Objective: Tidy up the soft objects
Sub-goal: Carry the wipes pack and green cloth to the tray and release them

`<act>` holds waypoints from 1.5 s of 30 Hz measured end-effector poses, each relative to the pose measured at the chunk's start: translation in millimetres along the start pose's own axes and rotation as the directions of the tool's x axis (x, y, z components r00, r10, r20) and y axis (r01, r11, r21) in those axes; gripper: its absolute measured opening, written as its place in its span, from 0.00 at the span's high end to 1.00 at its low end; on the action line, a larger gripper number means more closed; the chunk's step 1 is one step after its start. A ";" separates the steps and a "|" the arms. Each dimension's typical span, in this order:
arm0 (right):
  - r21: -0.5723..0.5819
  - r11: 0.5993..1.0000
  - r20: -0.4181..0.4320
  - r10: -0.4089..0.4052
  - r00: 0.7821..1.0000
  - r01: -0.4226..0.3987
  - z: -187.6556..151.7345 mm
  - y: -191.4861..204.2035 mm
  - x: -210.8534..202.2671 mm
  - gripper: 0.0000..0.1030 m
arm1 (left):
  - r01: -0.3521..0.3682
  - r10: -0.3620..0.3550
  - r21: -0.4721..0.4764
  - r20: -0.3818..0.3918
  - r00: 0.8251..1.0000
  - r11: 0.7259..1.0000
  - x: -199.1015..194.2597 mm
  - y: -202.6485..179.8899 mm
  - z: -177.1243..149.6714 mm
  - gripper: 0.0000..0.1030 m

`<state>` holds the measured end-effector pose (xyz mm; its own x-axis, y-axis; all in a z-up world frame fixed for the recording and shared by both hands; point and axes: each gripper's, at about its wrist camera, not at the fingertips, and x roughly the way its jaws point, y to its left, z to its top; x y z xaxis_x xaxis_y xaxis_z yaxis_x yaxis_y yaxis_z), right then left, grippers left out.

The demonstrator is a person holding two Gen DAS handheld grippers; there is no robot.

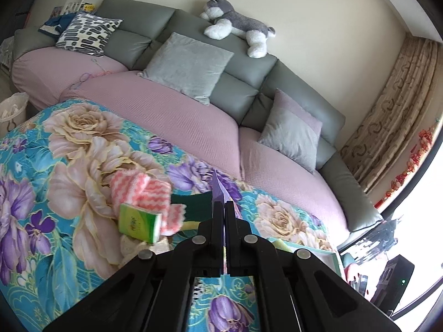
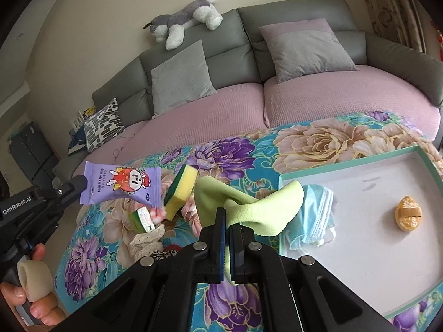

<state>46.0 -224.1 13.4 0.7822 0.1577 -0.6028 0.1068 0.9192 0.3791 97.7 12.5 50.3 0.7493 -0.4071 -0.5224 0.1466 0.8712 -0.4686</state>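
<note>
A grey sofa (pink-covered seat) backs the floral cloth.

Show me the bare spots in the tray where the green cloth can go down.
The tray floor is bare along its far rim, between the blue face mask and the yellow item, and in the near corner. The left edge is crowded by the mask, with the green cloth overhanging it in the right gripper.

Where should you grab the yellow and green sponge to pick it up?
Grip the sponge across its flat faces, one gripper finger on the yellow foam and one on the green scrubbing side, coming from above. It stands tilted on edge with its top end free, while its lower end sits among other items.
</note>
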 end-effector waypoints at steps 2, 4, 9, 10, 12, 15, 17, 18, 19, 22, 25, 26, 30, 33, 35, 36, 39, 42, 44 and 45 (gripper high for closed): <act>0.011 0.999 0.020 -0.036 0.999 0.035 3.8 -11.4 -7.7 0.98 | 0.029 -0.029 0.018 0.000 1.000 0.999 1.5 -11.5 -2.0 1.00; 0.033 0.997 0.034 -0.076 0.997 0.075 7.3 -26.3 -14.7 0.98 | 0.052 -0.052 0.045 -0.003 0.999 0.998 4.6 -25.3 -5.4 1.00; 0.116 0.977 0.056 -0.187 0.981 0.180 11.8 -70.3 -31.2 0.98 | 0.127 -0.123 0.117 -0.041 0.992 0.985 17.8 -63.9 -19.7 1.00; 0.134 0.970 0.059 -0.212 0.976 0.203 12.1 -79.3 -35.3 0.98 | 0.139 -0.134 0.131 -0.049 0.990 0.982 20.6 -71.0 -22.7 1.00; 0.170 0.950 0.066 -0.276 0.959 0.262 12.0 -95.3 -45.0 0.98 | 0.166 -0.157 0.158 -0.066 0.985 0.973 24.7 -86.0 -30.2 1.00; 0.215 0.916 0.074 -0.362 0.929 0.339 10.9 -116.4 -58.4 0.98 | 0.212 -0.196 0.182 -0.102 0.975 0.960 33.6 -103.3 -41.4 1.00; 0.245 0.894 0.079 -0.405 0.911 0.376 10.6 -129.0 -66.2 0.98 | 0.238 -0.216 0.188 -0.129 0.968 0.953 40.0 -111.6 -48.8 1.00; 0.257 0.882 0.083 -0.427 0.900 0.395 9.9 -134.0 -70.0 0.98 | 0.254 -0.229 0.187 -0.141 0.963 0.949 43.2 -115.1 -52.4 1.00; 0.269 0.870 0.087 -0.450 0.889 0.414 9.8 -138.9 -74.1 0.98 | 0.268 -0.241 0.186 -0.153 0.958 0.945 45.5 -118.4 -55.7 1.00; 0.298 0.835 0.104 -0.510 0.854 0.462 9.4 -149.6 -85.6 0.98 | 0.307 -0.272 0.179 -0.191 0.943 0.935 53.8 -128.1 -66.9 1.00; 0.323 0.807 0.118 -0.554 0.824 0.495 7.9 -157.4 -94.3 0.98 | 0.330 -0.287 0.178 -0.227 0.931 0.927 63.3 -135.1 -77.8 1.00; 0.329 0.798 0.117 -0.565 0.816 0.505 7.5 -160.0 -96.0 0.98 | 0.338 -0.293 0.174 -0.240 0.926 0.925 66.5 -136.2 -81.2 1.00; 0.354 0.784 0.080 -0.569 0.818 0.510 2.7 -173.7 -88.4 0.98 | 0.362 -0.307 0.163 -0.286 0.908 0.918 82.4 -139.1 -96.1 1.00; 0.370 0.774 0.021 -0.559 0.829 0.513 -4.1 -183.9 -75.8 0.98 | 0.369 -0.306 0.142 -0.337 0.891 0.919 96.4 -138.5 -108.0 1.00; 0.375 0.769 -0.012 -0.555 0.832 0.518 -8.8 -189.6 -67.5 0.98 | 0.358 -0.283 0.148 -0.371 0.884 0.922 105.1 -139.9 -117.4 1.00; 0.378 0.768 -0.028 -0.549 0.835 0.517 -10.9 -192.0 -63.9 0.98 | 0.347 -0.266 0.156 -0.387 0.883 0.925 109.2 -140.7 -122.0 1.00; 0.382 0.755 -0.082 -0.547 0.833 0.533 -16.7 -198.0 -55.3 0.98 | 0.310 -0.216 0.162 -0.428 0.877 0.937 122.1 -137.4 -132.0 1.00; 0.391 0.741 -0.130 -0.543 0.830 0.546 -22.0 -203.9 -49.6 0.98 | 0.275 -0.179 0.150 -0.461 0.869 0.950 132.9 -130.0 -138.9 1.00; 0.400 0.731 -0.162 -0.538 0.827 0.553 -25.6 -208.5 -46.5 0.98 | 0.255 -0.155 0.150 -0.478 0.865 0.955 138.3 -126.6 -142.7 1.00; 0.406 0.726 -0.175 -0.535 0.827 0.556 -27.4 -210.7 -45.3 0.98 | 0.243 -0.141 0.155 -0.486 0.863 0.957 140.8 -125.4 -144.7 1.00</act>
<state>-28.8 -415.0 -58.4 0.4819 -0.2982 -0.8240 0.7612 0.6083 0.2250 91.3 -193.7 -67.6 0.3122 -0.6070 -0.7308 0.4229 0.7776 -0.4652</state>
